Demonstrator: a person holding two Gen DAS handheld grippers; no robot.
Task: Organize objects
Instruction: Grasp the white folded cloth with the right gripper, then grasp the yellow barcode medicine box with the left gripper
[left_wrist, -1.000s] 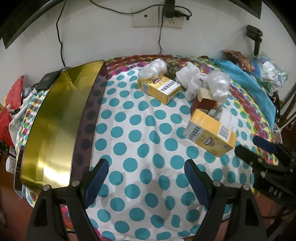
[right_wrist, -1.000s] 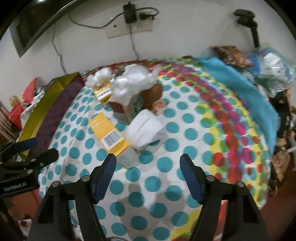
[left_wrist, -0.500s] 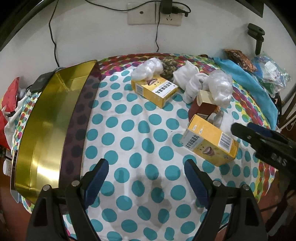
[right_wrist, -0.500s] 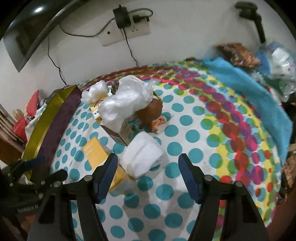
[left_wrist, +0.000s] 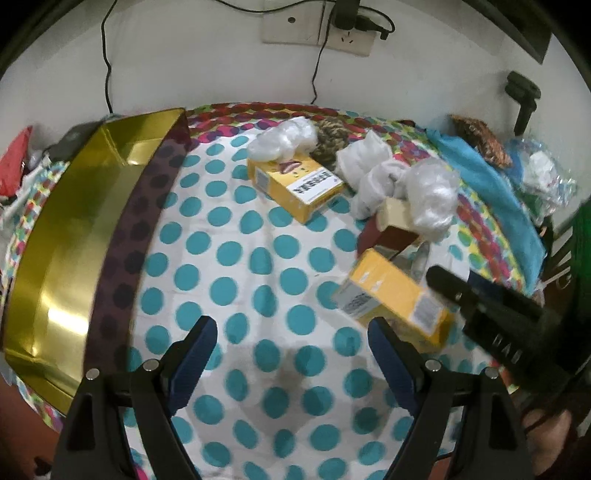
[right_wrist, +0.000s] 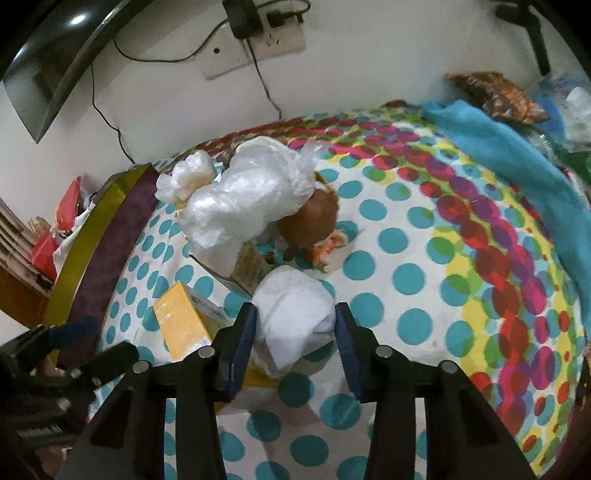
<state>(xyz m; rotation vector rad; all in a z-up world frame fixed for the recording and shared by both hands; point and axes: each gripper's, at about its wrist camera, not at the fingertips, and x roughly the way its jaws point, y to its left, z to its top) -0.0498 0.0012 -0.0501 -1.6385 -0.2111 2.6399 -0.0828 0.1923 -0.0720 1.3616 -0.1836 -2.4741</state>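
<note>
My right gripper (right_wrist: 296, 312) is low over the spotted cloth, its jaws closing on a white wrapped bundle (right_wrist: 291, 291); both pads press its sides. To the bundle's left lies a yellow box (right_wrist: 181, 321), which also shows in the left wrist view as the nearer yellow box (left_wrist: 391, 295). My left gripper (left_wrist: 291, 326) is open over bare cloth with nothing between its fingers. A second yellow box (left_wrist: 299, 184) lies farther back. A gold open box (left_wrist: 74, 240) stands along the left. The right gripper (left_wrist: 480, 295) reaches in from the right of the left wrist view.
Plastic-wrapped bundles (right_wrist: 243, 206), a brown round object (right_wrist: 310, 221) and a red-brown carton (left_wrist: 388, 232) crowd the back middle. A blue towel (right_wrist: 498, 147) and bags lie at the right edge. A wall with a socket and cables (left_wrist: 317, 33) is behind.
My right gripper moved forward and down to the white bundle, and its jaws narrowed around it. The left gripper drifted slightly and stayed open.
</note>
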